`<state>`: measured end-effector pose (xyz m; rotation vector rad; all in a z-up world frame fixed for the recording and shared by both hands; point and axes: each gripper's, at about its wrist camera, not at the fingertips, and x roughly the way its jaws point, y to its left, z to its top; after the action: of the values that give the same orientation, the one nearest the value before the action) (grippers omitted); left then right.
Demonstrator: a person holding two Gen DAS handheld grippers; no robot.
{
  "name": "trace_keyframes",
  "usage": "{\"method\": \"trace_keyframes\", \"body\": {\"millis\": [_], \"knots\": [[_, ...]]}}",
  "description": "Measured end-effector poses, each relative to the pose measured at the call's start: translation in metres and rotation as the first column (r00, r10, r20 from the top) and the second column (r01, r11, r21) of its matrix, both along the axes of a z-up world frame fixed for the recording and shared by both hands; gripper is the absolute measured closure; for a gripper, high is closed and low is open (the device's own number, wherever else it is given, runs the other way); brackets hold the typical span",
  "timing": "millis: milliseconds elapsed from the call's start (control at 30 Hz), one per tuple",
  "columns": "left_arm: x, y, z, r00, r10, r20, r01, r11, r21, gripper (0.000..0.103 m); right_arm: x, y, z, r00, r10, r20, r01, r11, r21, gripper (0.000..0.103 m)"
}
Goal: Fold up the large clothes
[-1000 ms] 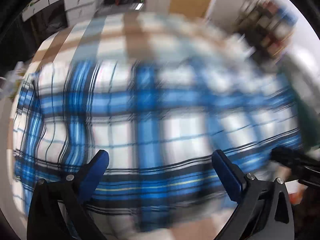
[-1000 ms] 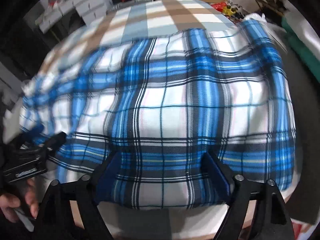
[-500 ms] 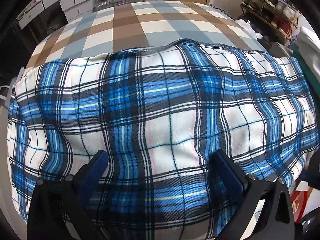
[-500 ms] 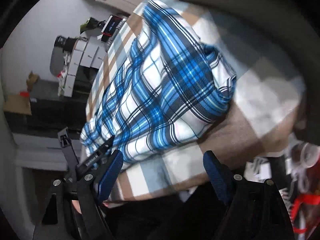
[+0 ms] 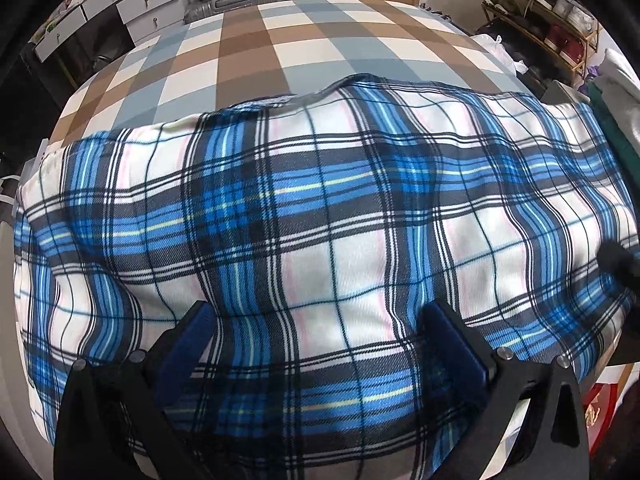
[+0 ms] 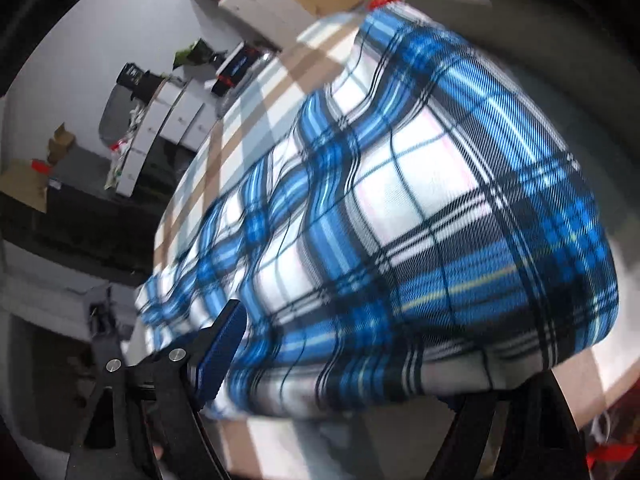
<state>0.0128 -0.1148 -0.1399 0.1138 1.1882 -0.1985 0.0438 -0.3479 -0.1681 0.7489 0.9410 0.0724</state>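
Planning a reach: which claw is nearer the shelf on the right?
Right, probably. The right claw is at the right end of the cloth, toward the shelf; the left claw is midway along its near edge.

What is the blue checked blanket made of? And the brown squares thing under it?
The blue plaid cloth looks like soft woven fabric: fine diagonal weave lines show, and it ripples and sags. It could be cotton or fleece. The brown checked cover beneath looks like smooth, matte printed cloth, lying flat, probably a bedsheet.
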Motion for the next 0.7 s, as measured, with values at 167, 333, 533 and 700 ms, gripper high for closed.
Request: {"method": "trace_keyframes", "body": {"millis": [167, 333, 533, 700], "knots": [[0.005, -0.009, 0.001, 1.0, -0.005, 0.004, 0.005, 1.0, -0.001, 0.001, 0.01, -0.013, 0.001, 0.995, -0.088, 0.045, 0.091, 0.993, -0.073, 0.063], [0.013, -0.028, 0.001, 0.999, -0.034, 0.014, 0.034, 0.999, -0.016, 0.001, 0.009, -0.024, 0.019, 0.986, -0.032, 0.165, 0.06, 0.983, -0.171, 0.094], [0.02, -0.063, 0.011, 0.983, -0.181, 0.001, 0.18, 0.977, -0.118, 0.002, -0.008, -0.022, 0.064, 0.95, 0.046, 0.308, 0.066, 0.936, -0.344, 0.097], [0.018, -0.036, 0.047, 0.981, -0.098, 0.166, 0.115, 0.989, -0.092, 0.002, 0.01, -0.034, 0.042, 0.978, 0.029, 0.205, 0.035, 0.952, -0.304, 0.087]]}}
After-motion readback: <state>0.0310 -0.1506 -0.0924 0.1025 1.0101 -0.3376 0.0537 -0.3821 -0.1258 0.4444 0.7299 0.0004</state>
